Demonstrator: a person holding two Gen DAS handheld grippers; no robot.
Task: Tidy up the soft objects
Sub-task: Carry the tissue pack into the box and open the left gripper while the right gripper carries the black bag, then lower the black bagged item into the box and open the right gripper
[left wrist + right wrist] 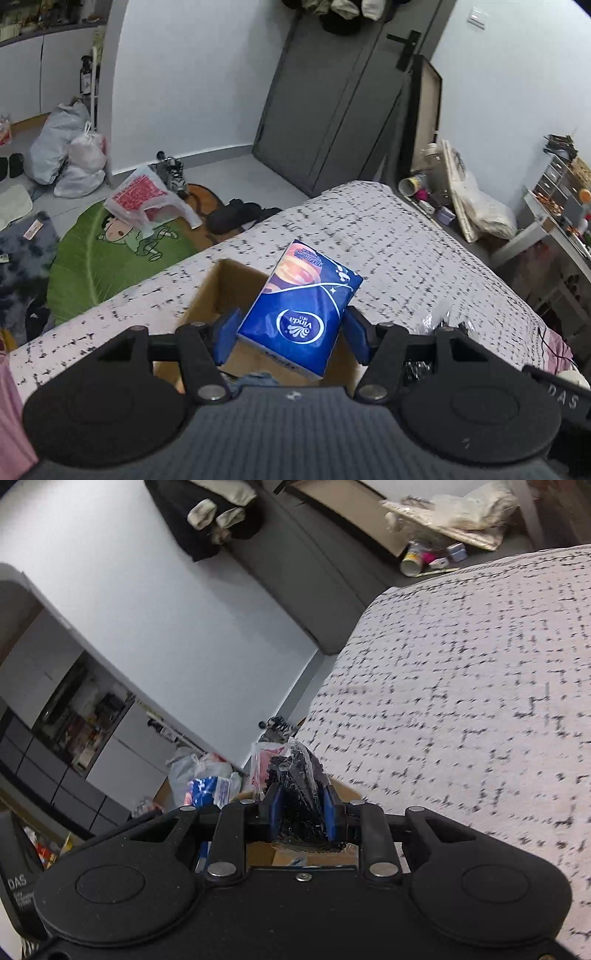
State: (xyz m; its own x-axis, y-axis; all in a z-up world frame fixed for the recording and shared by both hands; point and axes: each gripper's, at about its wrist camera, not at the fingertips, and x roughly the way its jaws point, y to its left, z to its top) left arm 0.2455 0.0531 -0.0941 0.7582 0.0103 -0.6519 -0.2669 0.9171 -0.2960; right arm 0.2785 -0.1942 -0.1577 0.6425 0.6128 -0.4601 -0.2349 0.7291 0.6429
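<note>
Above the open cardboard box (236, 280) on the bed (406, 236), the left gripper (291, 334) clamps a blue tissue pack (299, 306), tilted. The right gripper (302, 808) is closed on a clear bag of black material (301, 775). White plastic bags (70, 155) and a green rug (96, 258) crowd the floor beside the bed.
</note>
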